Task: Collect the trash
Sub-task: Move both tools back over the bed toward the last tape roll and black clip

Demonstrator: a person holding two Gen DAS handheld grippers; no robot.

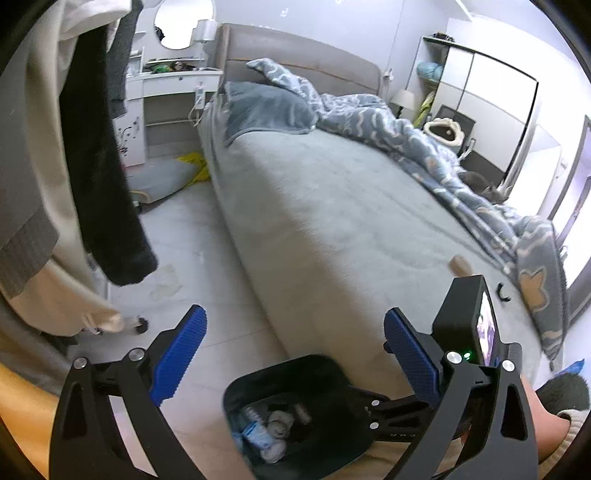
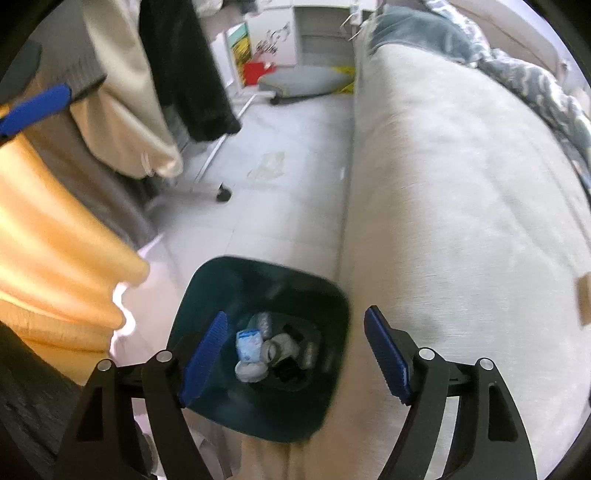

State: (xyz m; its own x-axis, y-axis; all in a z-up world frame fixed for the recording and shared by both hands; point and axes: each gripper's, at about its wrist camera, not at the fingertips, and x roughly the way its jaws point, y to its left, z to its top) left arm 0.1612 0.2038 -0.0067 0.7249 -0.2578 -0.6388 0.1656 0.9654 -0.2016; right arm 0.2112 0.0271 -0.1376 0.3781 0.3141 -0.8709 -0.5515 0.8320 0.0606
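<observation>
Bed edge point(image 2: 351, 184) borders bin point(image 2: 332, 295); floor point(image 2: 288, 206) open.

Home bedroom, lived-in. Large bed with grey fitted sheet point(image 1: 332, 206) fills the middle, padded grey-beige headboard point(image 1: 295, 55) at the far end, rumpled blue patterned duvet point(image 1: 424, 140) along its right side. Far left: white dressing worktop point(image 1: 173, 79) with an oval wall mirror point(image 1: 183, 22) above it and a white-shaded lamp point(image 1: 205, 31) beside it. Dark and cream clothes hanging on a rolling rack point(image 1: 92, 155) at near left. White sliding-door wardrobe point(image 1: 491, 99) at far right. Pale tiled floor point(image 1: 184, 240); dark plastic waste bin holding crumpled wrappers point(image 2: 266, 354) stands just beside the bed, near.
</observation>
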